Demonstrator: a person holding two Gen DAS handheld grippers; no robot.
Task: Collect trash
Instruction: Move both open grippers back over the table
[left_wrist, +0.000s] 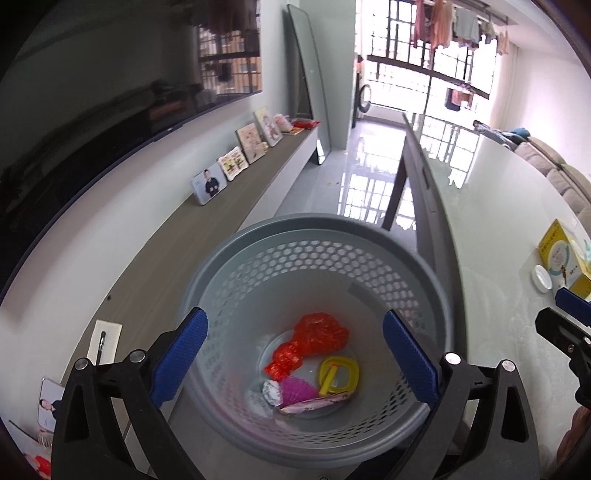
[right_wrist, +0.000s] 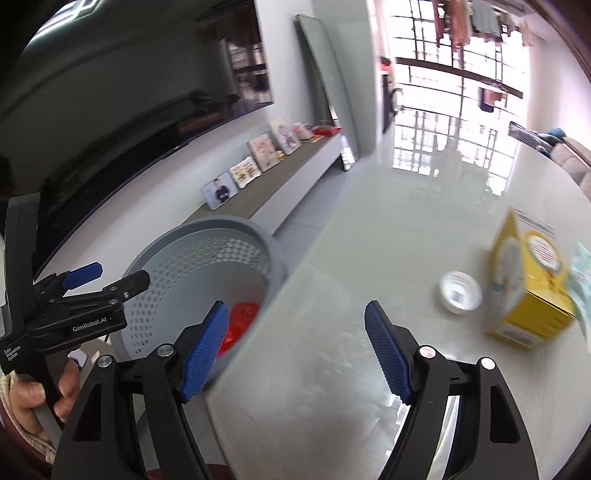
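Note:
A grey perforated trash basket (left_wrist: 321, 236) stands beside the table; it also shows in the right wrist view (right_wrist: 207, 229). Inside lie a red plastic wrapper (left_wrist: 314, 339), a yellow ring-shaped piece (left_wrist: 340, 374), a pink piece (left_wrist: 297, 391), crumpled foil (left_wrist: 271, 391) and a pink-white wrapper (left_wrist: 317, 402). My left gripper (left_wrist: 295, 362) is open and empty above the basket. My right gripper (right_wrist: 295, 347) is open and empty over the table's left edge. A small white cap (right_wrist: 460, 291) and a yellow box (right_wrist: 524, 288) sit on the white table (right_wrist: 388, 221).
A long low TV shelf (left_wrist: 229, 206) with several framed pictures (left_wrist: 208, 184) runs along the left wall under a large dark TV (left_wrist: 92, 110). A notepad with pen (left_wrist: 105, 339) lies on the shelf. A sofa (left_wrist: 554, 166) is at far right.

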